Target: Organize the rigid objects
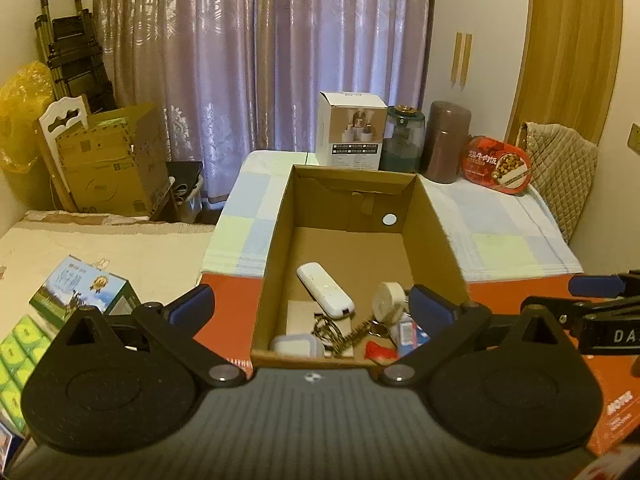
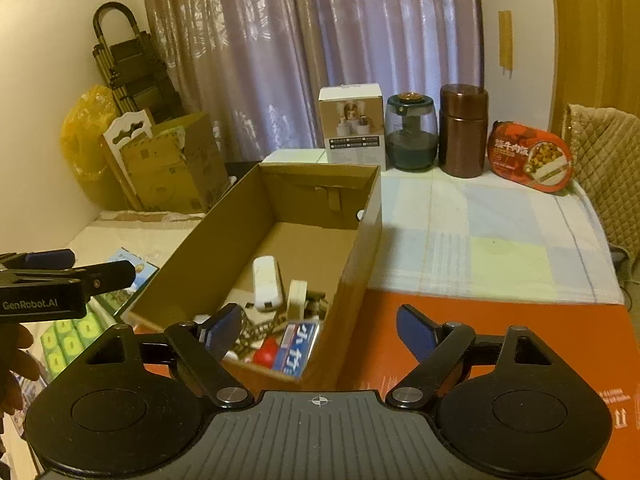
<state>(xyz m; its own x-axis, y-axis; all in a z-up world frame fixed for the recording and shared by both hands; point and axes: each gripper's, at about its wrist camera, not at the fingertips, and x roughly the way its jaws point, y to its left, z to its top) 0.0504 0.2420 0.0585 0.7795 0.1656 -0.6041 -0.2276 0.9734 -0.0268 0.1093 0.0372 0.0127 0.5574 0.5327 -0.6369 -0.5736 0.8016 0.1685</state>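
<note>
An open cardboard box (image 1: 276, 240) stands on an orange carton top (image 2: 500, 332). At its near end lie a white oblong device (image 1: 326, 290), a roll of tape (image 1: 386, 300), a brass chain with rings (image 1: 340, 334), a small white case (image 1: 294, 344), a blue-and-white packet (image 2: 298, 344) and a red piece (image 2: 267, 354). My left gripper (image 1: 312, 306) is open above the box's near end, with nothing between its blue pads. My right gripper (image 2: 320, 330) is open over the box's near right corner, also holding nothing. The box (image 2: 224, 232) shows its far half bare.
At the back of the checked cloth (image 1: 500, 236) stand a white carton (image 1: 352, 136), a glass jar (image 1: 402, 140), a brown canister (image 1: 446, 140) and a red food tin (image 1: 496, 164). A quilted chair back (image 1: 560, 168) is at right. Cardboard boxes (image 1: 116, 164), a milk carton (image 1: 84, 292) and green packs (image 1: 20, 348) sit at left.
</note>
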